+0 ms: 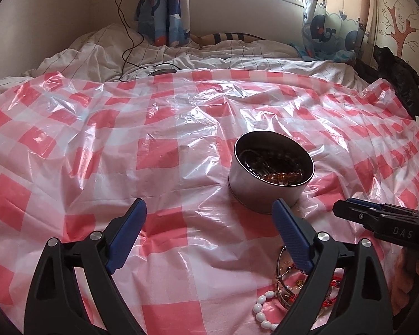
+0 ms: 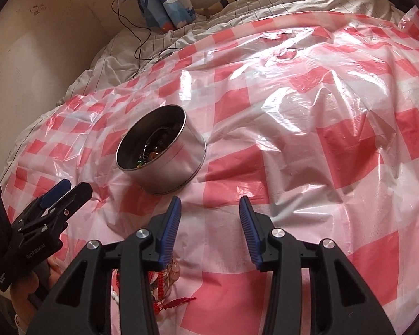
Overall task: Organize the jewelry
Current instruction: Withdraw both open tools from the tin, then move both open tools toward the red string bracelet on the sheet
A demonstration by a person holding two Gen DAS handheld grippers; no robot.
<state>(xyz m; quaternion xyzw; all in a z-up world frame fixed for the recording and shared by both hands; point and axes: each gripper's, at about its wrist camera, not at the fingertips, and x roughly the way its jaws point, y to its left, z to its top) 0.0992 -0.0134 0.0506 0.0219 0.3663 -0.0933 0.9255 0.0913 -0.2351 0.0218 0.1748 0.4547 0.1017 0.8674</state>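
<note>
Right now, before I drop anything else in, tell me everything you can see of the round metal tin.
The tin is a low round container of dull silver metal with a dark inside and a thin lip around its base. It has no lid on and stands upright on the pink checked plastic sheet, slightly tilted on the soft bedding. Inside lie dark beads and a strand of amber beads against the near wall. Neither gripper touches it; the loose jewelry pile lies apart, nearer the cameras.

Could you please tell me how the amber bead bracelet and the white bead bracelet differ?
The amber bracelet lies inside the tin; the white bracelet lies loose on the checked sheet. The amber beads are translucent, the white ones opaque. The amber one is farther from the left gripper. Both are beaded strands.
</note>
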